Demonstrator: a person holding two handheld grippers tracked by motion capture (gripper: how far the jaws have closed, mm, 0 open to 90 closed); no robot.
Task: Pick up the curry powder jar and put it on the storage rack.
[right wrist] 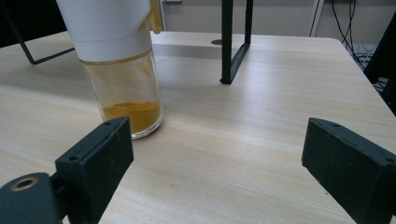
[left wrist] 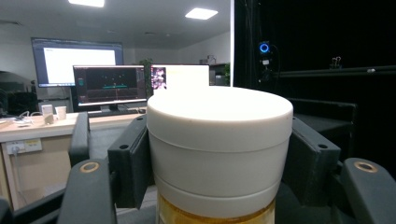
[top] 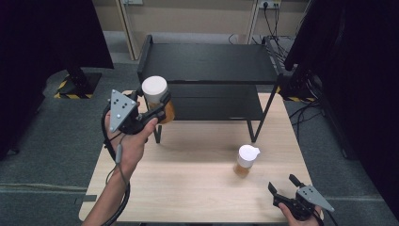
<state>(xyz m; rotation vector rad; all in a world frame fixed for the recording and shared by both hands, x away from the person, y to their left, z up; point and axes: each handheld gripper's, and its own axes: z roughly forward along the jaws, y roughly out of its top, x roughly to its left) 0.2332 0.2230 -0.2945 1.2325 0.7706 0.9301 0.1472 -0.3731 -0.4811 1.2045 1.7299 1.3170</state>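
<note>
My left gripper (top: 163,107) is shut on a glass jar with a wide white lid (top: 156,96) and amber contents, held up in the air at the front left of the black shelf rack (top: 207,61). In the left gripper view the white lid (left wrist: 219,149) sits tight between both black pads (left wrist: 130,163). A second jar (top: 246,160) with a white spouted cap and yellow powder stands upright on the wooden table (top: 188,188). My right gripper (top: 283,183) rests low at the table's near right corner, open; in its own view that jar (right wrist: 119,65) stands ahead to the left, beyond the pads (right wrist: 95,163).
The two-tier black shelf rack stands on the far half of the table, its thin legs (right wrist: 232,46) reaching down near the second jar. Dark curtains and cables flank the table on both sides. Monitors and a desk (left wrist: 107,88) show far off in the left gripper view.
</note>
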